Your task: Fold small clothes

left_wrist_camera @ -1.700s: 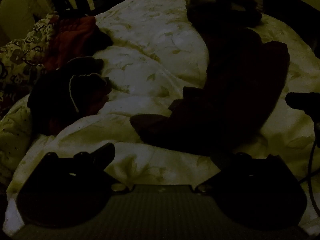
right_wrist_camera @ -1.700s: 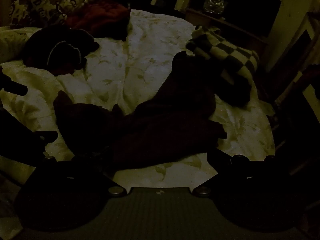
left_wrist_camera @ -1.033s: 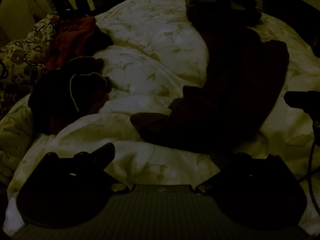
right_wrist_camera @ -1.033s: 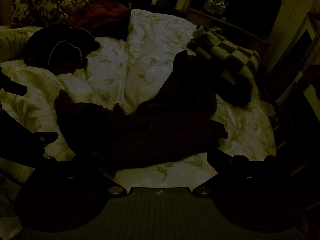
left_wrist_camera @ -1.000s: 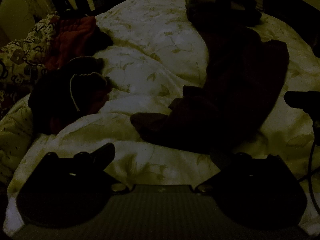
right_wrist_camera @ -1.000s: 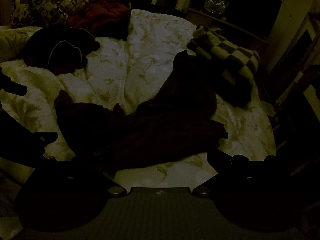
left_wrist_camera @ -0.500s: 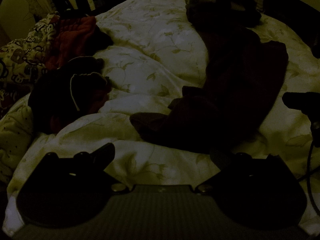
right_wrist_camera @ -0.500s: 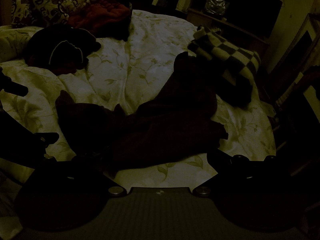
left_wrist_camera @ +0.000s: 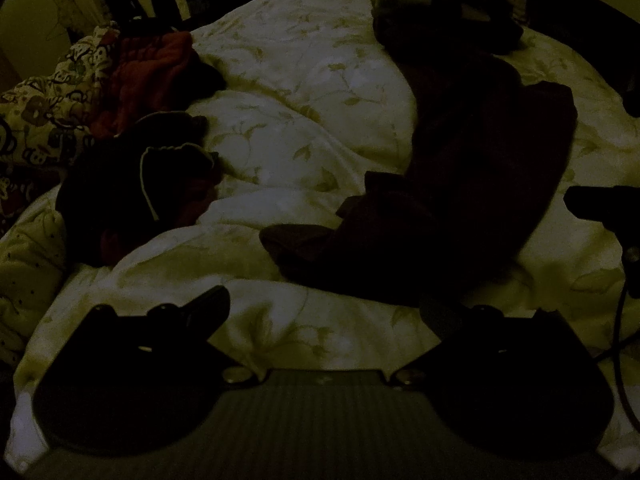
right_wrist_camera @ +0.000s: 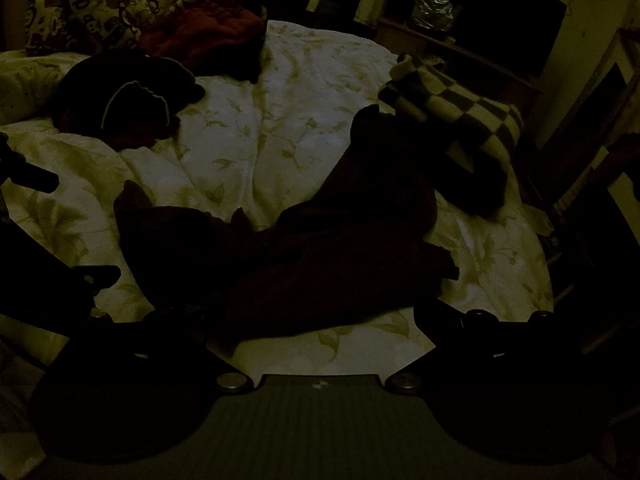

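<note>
A dark maroon garment (left_wrist_camera: 460, 200) lies crumpled and unfolded on the white leaf-print duvet (left_wrist_camera: 312, 80). It appears again in the right wrist view as the maroon garment (right_wrist_camera: 320, 248), stretched from centre to lower left. My left gripper (left_wrist_camera: 324, 304) is open just short of its near edge, over bare duvet. My right gripper (right_wrist_camera: 316, 316) is open too, and the garment's near edge reaches down beside its left finger; the dark hides whether they touch. Nothing sits between either pair of fingers.
A small dark garment with pale trim (left_wrist_camera: 132, 188) lies at the left, with a red quilted piece (left_wrist_camera: 148, 72) and a cartoon-print cloth (left_wrist_camera: 44, 108) behind it. A checkered cloth (right_wrist_camera: 460, 108) lies at the far right of the bed. Dark furniture (right_wrist_camera: 480, 20) stands beyond.
Hardly anything differs. Both views have shifted very slightly and the garment lies as before.
</note>
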